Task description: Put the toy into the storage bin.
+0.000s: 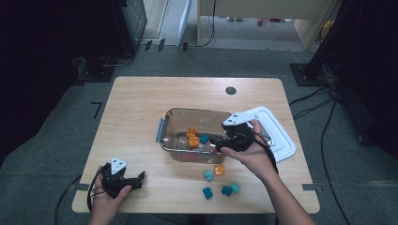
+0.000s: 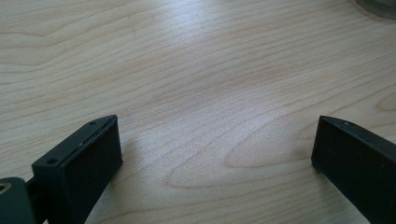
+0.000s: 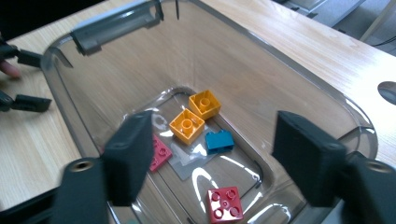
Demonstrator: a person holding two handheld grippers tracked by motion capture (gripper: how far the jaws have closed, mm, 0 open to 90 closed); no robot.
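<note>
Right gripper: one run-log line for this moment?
right gripper: open, over clear plastic bin | bin: red, orange, blue bricks | left gripper: open, on wooden table

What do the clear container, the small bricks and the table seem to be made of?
Container: probably clear, glossy plastic, since the bricks show through its walls and it has highlights. Bricks: likely moulded plastic, with round studs and a smooth sheen. Table: wood or wood-look laminate, with visible grain.

Clear plastic rectangular tub (image 3: 261,70): upright on the wooden table, grey latch on one end. Inside, flat on its floor: two orange studded bricks (image 3: 187,126) touching corner to corner, one blue brick (image 3: 219,141) beside them, two red bricks (image 3: 225,204) apart.
</note>
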